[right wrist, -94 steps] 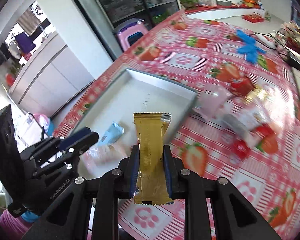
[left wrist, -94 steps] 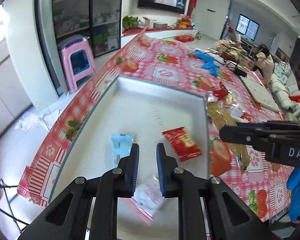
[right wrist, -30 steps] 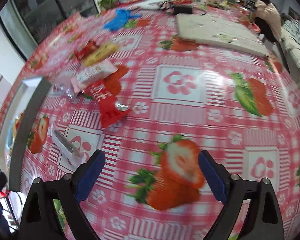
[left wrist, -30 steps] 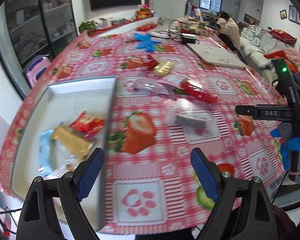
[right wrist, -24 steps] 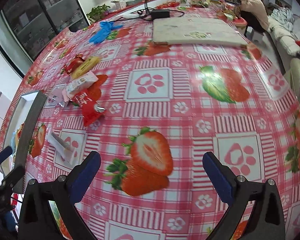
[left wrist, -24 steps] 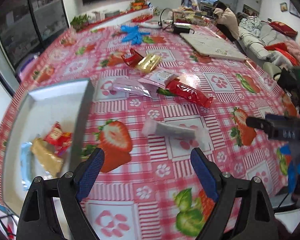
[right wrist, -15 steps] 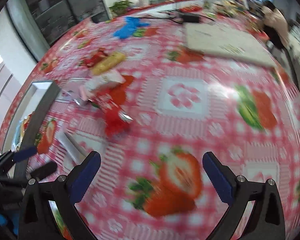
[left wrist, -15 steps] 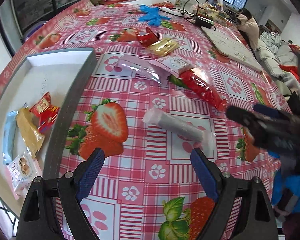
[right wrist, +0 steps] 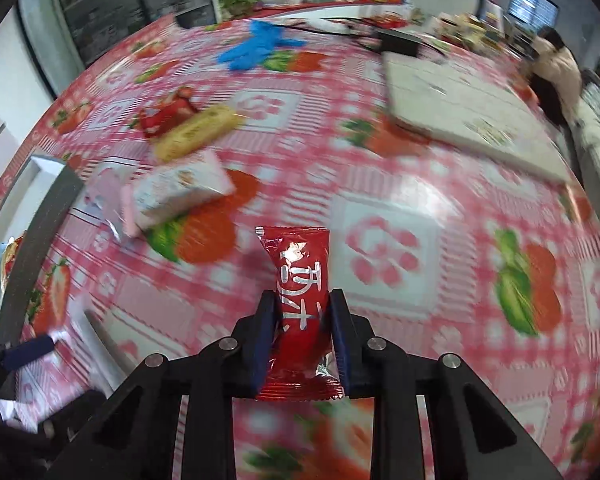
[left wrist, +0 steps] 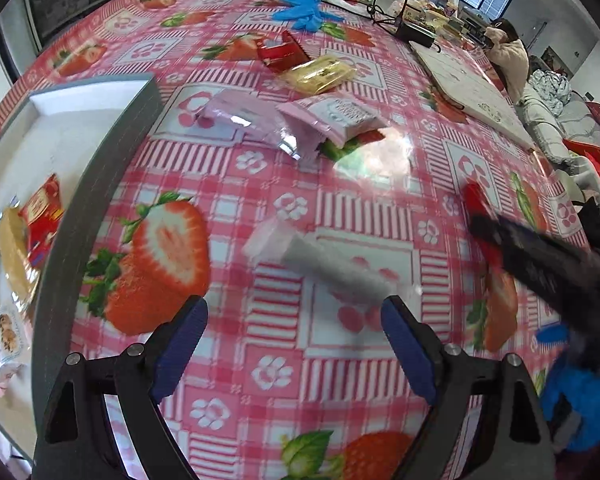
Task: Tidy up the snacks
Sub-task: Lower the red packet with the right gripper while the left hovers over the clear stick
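Observation:
My right gripper (right wrist: 302,330) is shut on a long red snack packet (right wrist: 300,276) and holds it above the strawberry tablecloth. My left gripper (left wrist: 294,334) is wide open and empty, just in front of a clear-wrapped grey snack bar (left wrist: 324,266). The grey tray (left wrist: 100,184) at the left holds a red packet (left wrist: 42,216), a gold bar (left wrist: 14,256), a blue packet and a cookie packet (left wrist: 4,336). Loose on the cloth lie two pink packets (left wrist: 332,116), a gold packet (left wrist: 320,74) and a small red packet (left wrist: 282,54). The right gripper shows blurred in the left wrist view (left wrist: 540,256).
Blue gloves (left wrist: 300,10) lie at the far end of the table. A white board (left wrist: 472,88) and a black box with cables (left wrist: 414,32) lie at the far right. A person sits beyond the table (left wrist: 508,52).
My right gripper, open before, has shut on the red packet and lifted it off the cloth. My left gripper has moved closer to the grey snack bar and stays open.

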Demonstrator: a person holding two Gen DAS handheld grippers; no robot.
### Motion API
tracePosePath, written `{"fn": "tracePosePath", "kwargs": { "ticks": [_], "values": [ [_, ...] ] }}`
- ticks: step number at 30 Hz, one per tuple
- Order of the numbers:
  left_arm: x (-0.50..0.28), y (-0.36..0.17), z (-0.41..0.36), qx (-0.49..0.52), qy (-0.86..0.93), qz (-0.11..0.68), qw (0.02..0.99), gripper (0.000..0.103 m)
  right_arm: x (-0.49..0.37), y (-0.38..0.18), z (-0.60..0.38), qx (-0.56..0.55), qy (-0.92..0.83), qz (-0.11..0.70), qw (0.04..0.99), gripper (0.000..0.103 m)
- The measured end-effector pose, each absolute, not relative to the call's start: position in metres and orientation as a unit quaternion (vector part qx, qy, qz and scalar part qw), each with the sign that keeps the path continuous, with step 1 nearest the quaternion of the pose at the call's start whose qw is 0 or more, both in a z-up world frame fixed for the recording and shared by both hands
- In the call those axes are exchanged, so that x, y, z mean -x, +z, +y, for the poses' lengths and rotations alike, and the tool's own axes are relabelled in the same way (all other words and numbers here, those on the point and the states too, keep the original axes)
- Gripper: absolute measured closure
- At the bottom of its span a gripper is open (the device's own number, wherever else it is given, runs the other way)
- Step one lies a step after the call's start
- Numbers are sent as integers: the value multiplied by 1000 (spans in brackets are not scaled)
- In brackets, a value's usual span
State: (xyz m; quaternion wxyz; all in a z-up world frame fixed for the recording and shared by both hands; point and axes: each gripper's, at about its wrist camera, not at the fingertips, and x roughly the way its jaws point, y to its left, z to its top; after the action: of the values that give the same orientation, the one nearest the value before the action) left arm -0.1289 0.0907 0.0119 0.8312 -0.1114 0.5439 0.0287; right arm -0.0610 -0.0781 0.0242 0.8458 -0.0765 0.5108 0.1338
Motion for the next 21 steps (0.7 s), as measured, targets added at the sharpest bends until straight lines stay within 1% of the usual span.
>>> {"fn": "tracePosePath", "kwargs": {
  "ticks": [3,7,9,13,15,16,17,18,19,20,21],
  "values": [
    [112,10,79,91,38,530,842,13,79,26,-109,60,117,513,848,74],
    [92,4,54,14,15,504,864,13,101,29,-141,36,96,513,853,74],
    [92,3,47,-14,-20,490,871,13,111,29,-150,30,87,512,854,74],
    [102,7,52,-49,-41,496,866,13,129,29,-152,33,86,511,855,74],
    [110,7,52,-80,-44,492,866,13,136,28,-152,37,86,507,857,70],
    [114,7,53,-90,-49,491,865,13,138,27,-152,35,89,504,858,54],
    [116,7,52,-93,-51,492,864,13,139,26,-151,33,89,504,858,20],
    [118,7,52,-94,-53,492,864,12,138,24,-151,33,81,507,858,6],
    [119,6,51,-93,-54,491,864,9,137,18,-151,31,71,510,857,1],
    [120,6,49,-91,-53,489,866,7,137,16,-150,33,68,507,858,0],
    [120,4,48,-87,-51,485,869,0,138,16,-148,42,64,502,862,0]
  ]
}}
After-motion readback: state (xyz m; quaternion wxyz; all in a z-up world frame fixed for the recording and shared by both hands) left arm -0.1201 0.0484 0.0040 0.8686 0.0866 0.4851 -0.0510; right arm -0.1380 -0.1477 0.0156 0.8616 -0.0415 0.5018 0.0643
